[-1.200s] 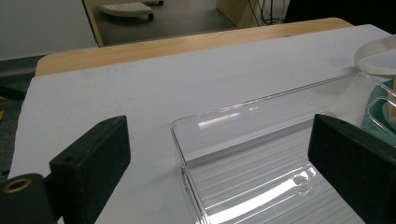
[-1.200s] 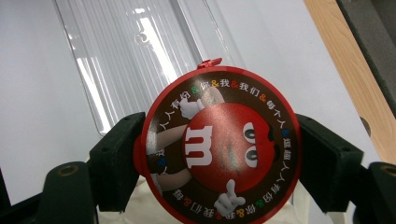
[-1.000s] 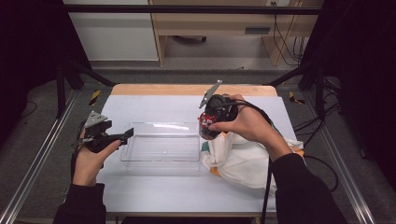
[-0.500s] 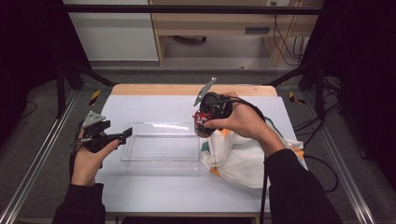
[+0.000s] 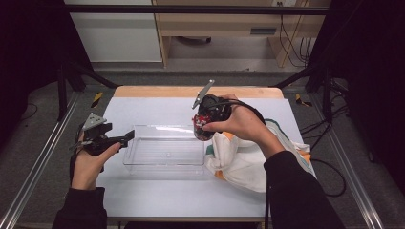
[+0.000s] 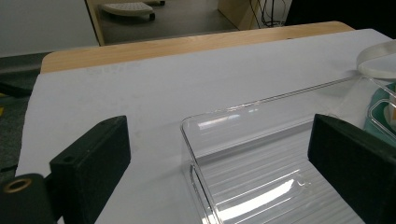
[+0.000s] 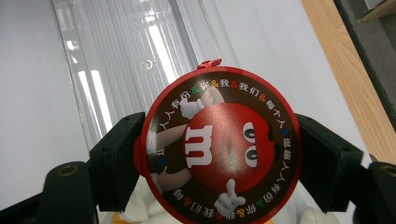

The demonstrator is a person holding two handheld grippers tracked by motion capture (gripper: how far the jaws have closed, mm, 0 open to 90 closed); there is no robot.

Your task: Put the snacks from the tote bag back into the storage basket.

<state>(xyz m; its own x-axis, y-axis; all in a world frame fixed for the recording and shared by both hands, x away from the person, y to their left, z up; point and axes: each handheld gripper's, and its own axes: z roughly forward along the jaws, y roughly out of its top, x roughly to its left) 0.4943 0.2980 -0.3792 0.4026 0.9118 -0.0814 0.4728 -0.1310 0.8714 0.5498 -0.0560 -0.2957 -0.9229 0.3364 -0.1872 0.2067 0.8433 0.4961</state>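
Red round candy tin (image 7: 219,147) with a cartoon lid, clamped between the jaws of the right gripper (image 5: 206,125), held above the right end of the clear plastic tray (image 5: 165,151). Just beside it to the right, a white cloth bag (image 5: 248,155) on the white surface (image 5: 157,198). At the tray's left end, left gripper (image 5: 107,140) with jaws wide apart, straddling the tray's corner without touching.
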